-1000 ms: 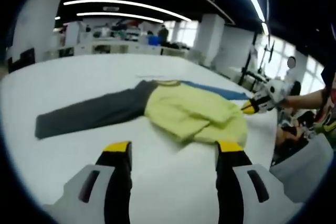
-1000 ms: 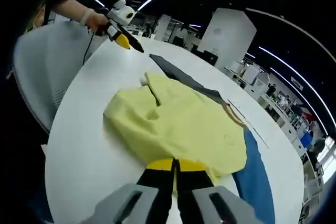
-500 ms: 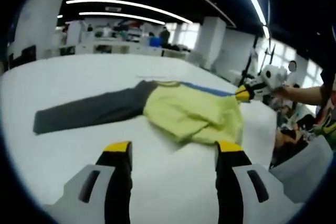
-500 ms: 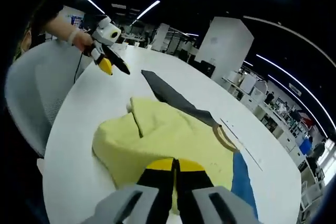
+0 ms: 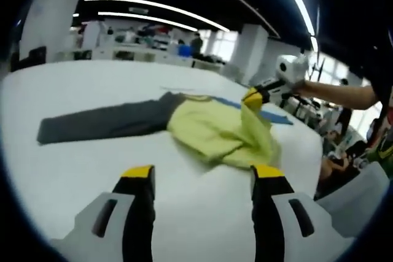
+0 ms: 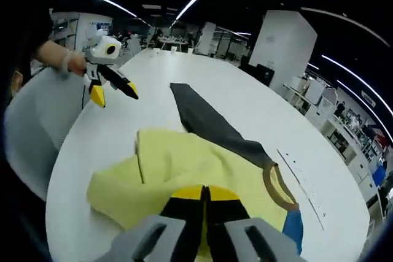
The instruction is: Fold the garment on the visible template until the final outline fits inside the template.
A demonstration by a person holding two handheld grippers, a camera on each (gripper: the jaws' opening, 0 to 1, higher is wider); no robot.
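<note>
A yellow garment (image 5: 215, 132) with a dark grey sleeve (image 5: 101, 122) and a blue part (image 5: 273, 116) lies on the white table (image 5: 73, 176). My right gripper (image 5: 253, 97) comes in from the right, shut on the yellow hem, which it holds raised above the table. From its own camera its jaws (image 6: 206, 196) are closed on yellow cloth (image 6: 166, 173); the grey sleeve (image 6: 209, 121) and brown collar (image 6: 277, 189) lie beyond. My left gripper (image 5: 202, 179) stands open over bare table, short of the garment. It also appears, hand-held, as the left gripper (image 6: 112, 94).
A thin marked line (image 6: 302, 182) runs on the table past the collar. A grey chair (image 6: 31, 133) stands by the table's edge next to the person. Desks, pillars and ceiling lights fill the room behind.
My right gripper has lifted the yellow hem off the table and carried it over the garment toward the sleeve side. The left gripper has stayed open in place.
</note>
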